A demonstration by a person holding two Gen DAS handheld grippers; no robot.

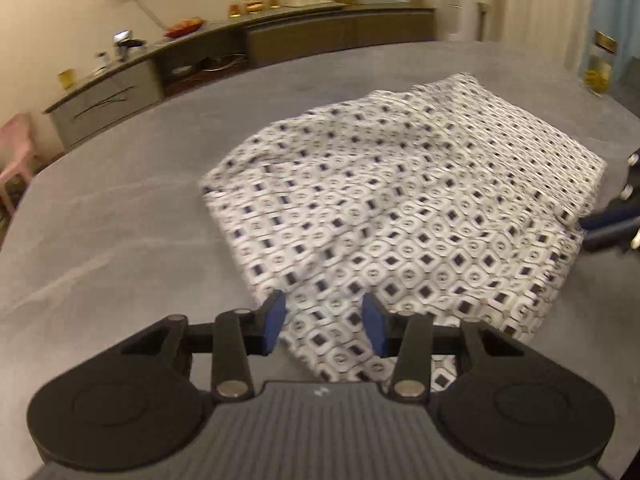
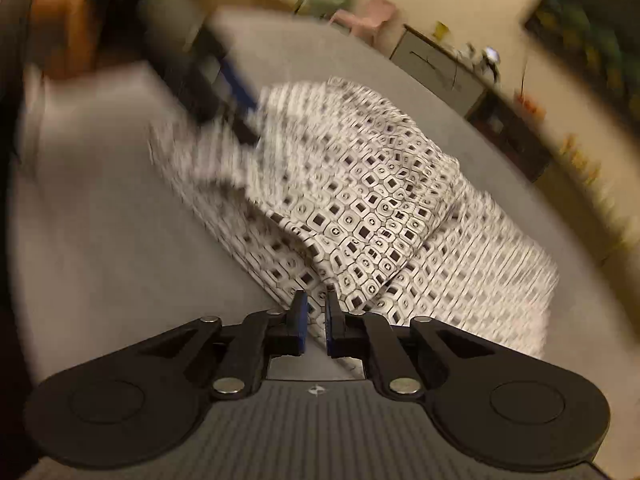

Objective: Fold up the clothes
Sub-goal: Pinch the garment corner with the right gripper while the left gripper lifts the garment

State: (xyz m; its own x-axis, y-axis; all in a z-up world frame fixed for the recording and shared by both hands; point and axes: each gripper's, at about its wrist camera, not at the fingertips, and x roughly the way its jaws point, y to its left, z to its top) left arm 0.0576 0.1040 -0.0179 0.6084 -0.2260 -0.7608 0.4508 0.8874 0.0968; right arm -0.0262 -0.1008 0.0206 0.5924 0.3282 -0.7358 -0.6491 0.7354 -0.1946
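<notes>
1. Where the room falls away behind it, the grey table (image 1: 120,216) spreads widest of all, a matte, faintly streaked top with a curved far edge, bare to the left of the cloth.
2. Along the far wall runs a long low sideboard (image 1: 248,40), a dark top over pale grey doors, with small orange and yellow things scattered on it, too small to name.
3. The patterned garment (image 1: 400,208) lies on the table towards the right, a soft, rumpled heap of thin white fabric printed with rounded cells, each with a dark square at its centre. Its far side puffs up in loose folds; its near corner runs down to a point.
4. A pink plastic chair (image 1: 16,148) stands at the far left beside the sideboard.
5. The left gripper (image 1: 324,320), black hinged arms with blue pads, hangs over that near corner. Its jaws stand part open, the cloth lying in the gap with neither pad pressing on it.
6. The right gripper (image 2: 316,320), the same build, sits at the garment's (image 2: 360,208) right edge, its jaws drawn narrow with a fold of the fabric pinched between the blue pads. From the left wrist it shows at the right rim, blurred.
</notes>
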